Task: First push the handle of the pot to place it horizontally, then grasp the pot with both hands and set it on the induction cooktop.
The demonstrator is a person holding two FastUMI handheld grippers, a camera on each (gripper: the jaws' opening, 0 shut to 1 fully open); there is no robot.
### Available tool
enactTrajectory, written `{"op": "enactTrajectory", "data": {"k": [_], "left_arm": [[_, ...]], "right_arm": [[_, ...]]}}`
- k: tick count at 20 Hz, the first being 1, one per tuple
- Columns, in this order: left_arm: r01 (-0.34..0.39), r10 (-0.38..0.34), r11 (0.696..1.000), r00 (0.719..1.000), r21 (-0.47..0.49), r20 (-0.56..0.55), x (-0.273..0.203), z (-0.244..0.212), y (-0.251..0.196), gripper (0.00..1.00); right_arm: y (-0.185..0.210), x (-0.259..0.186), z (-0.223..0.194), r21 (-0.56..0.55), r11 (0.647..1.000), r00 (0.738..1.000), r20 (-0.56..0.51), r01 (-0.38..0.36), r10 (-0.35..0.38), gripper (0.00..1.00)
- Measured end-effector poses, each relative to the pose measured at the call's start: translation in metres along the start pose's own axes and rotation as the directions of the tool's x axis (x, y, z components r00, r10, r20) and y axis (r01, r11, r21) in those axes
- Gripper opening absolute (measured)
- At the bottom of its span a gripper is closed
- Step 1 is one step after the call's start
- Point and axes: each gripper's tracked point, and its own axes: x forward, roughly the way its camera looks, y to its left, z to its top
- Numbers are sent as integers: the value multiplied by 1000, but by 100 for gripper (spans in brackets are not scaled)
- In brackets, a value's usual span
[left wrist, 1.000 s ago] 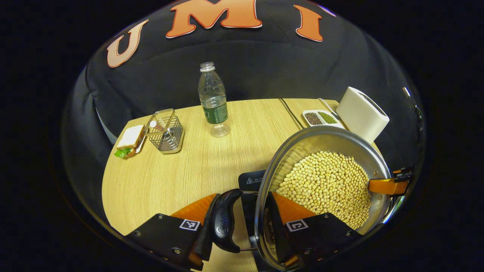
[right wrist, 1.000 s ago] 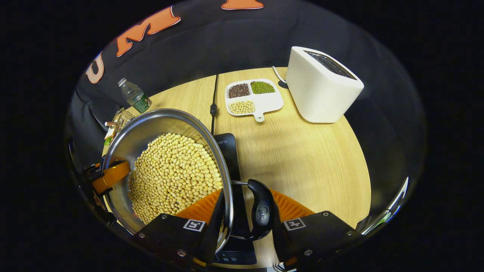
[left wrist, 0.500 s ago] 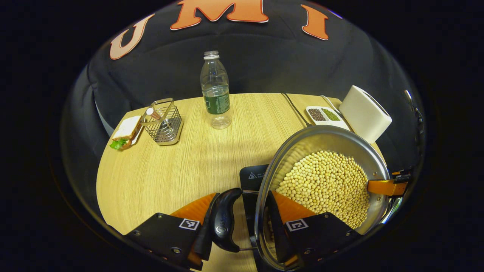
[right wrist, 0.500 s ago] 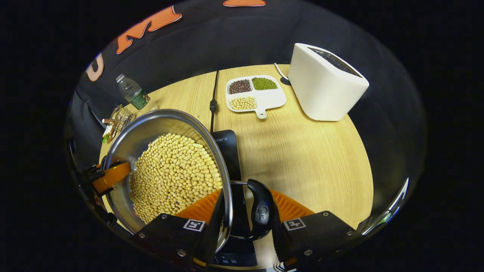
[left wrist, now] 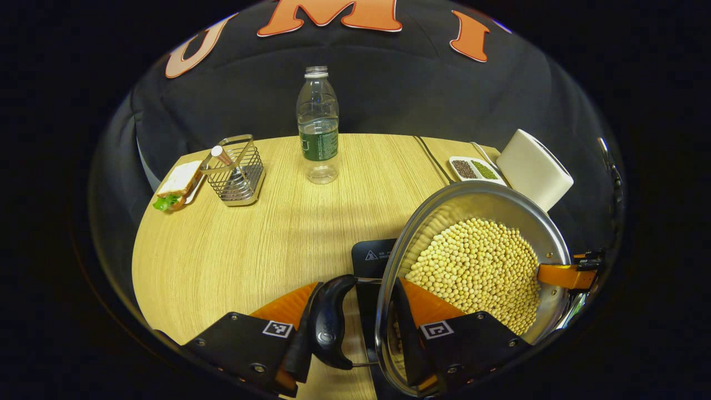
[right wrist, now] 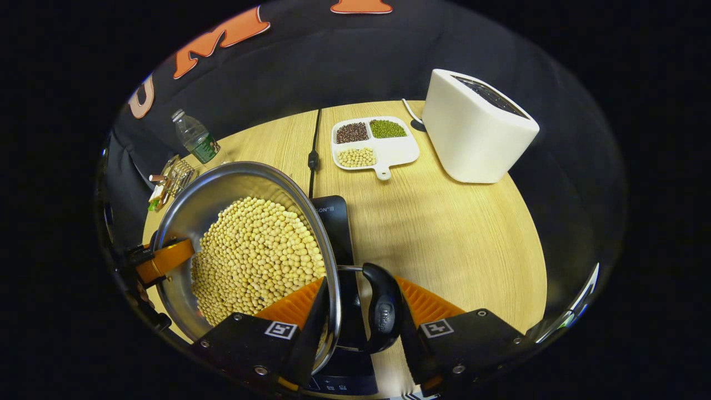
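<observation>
In the left gripper view, my left hand-held gripper (left wrist: 351, 328) pinches the pot (left wrist: 477, 214) by its handle and rim, above the induction cooktop (left wrist: 371, 256). In the right gripper view, my right hand-held gripper (right wrist: 360, 328) clamps the opposite handle and rim likewise.

my left gripper (left wrist: 354, 322): clamped on pot's left handle and rim | my right gripper (right wrist: 364, 311): clamped on pot's right handle and rim

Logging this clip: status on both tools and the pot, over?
Left tool shut on pot, handle and rim. Right tool shut on pot, opposite side. Pot full of beans, over black cooktop. Nothing in the way.
</observation>
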Motion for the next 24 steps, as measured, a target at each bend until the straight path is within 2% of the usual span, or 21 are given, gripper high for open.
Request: {"op": "enactTrajectory", "data": {"k": [2, 5, 7, 9, 18, 24], "left_arm": [[-12, 12, 1000, 1000, -3, -3, -1, -1, 0, 70], [-46, 46, 998, 999, 36, -2, -3, 1, 0, 76], [-66, 66, 996, 998, 57, 4, -4, 4, 0, 77], [-66, 66, 996, 998, 54, 9, -8, 4, 0, 78], [-72, 68, 996, 994, 45, 85, -45, 20, 11, 78], [-116, 101, 990, 980, 81, 173, -75, 41, 20, 78]], "right_arm": [[4, 2, -4, -4, 1000, 1000, 1, 1, -1, 70], [11, 0, -14, 22, 999, 1000, -1, -29, 29, 84], [16, -2, -22, 68, 996, 998, -8, -59, 59, 88], [12, -3, -27, 90, 994, 998, 0, -57, 57, 90], [-4, -30, -13, 81, 996, 993, 113, -24, 14, 90], [-8, -56, 15, 5, 1000, 970, 242, 11, -12, 91]]}}
